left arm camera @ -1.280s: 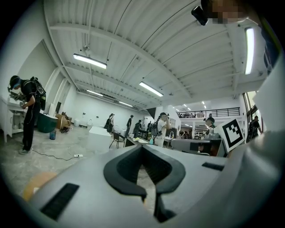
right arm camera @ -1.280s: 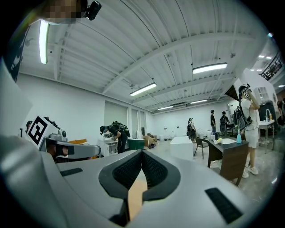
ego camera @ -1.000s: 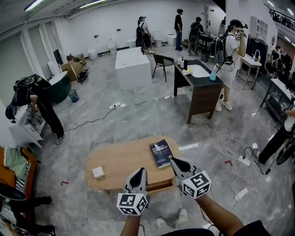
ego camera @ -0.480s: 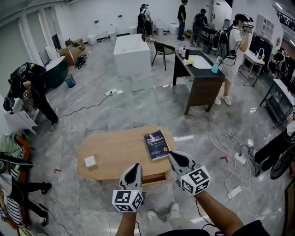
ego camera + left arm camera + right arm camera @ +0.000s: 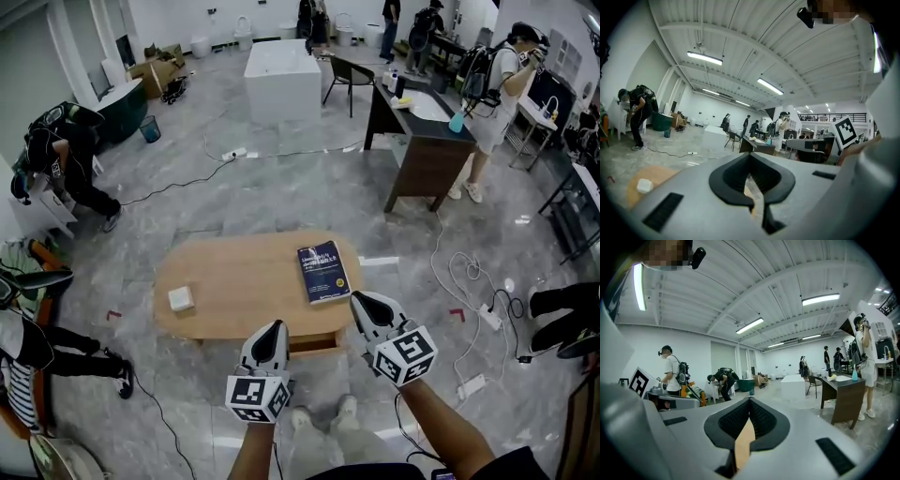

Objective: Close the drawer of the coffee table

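An oval wooden coffee table [image 5: 234, 281] stands on the grey floor just ahead of me. Its drawer [image 5: 314, 343] shows as a wooden front under the near edge, between my two grippers; how far it sticks out is unclear. My left gripper [image 5: 272, 328] hangs at the table's near edge, shut and empty. My right gripper [image 5: 360, 300] is off the table's near right corner, also shut and empty. In the left gripper view the left gripper [image 5: 750, 157] has its jaws together. In the right gripper view the right gripper [image 5: 750, 401] shows only a sliver of wood through its closed jaws.
A blue book [image 5: 322, 271] lies on the table's right part and a small white box [image 5: 181, 298] on its left. Cables and a power strip [image 5: 492, 316] lie on the floor at right. A dark desk [image 5: 427, 150] and several people stand farther off.
Both grippers have drawn back from over the tabletop to its near edge, still shut. The head view has shifted, so the table sits higher in the frame.
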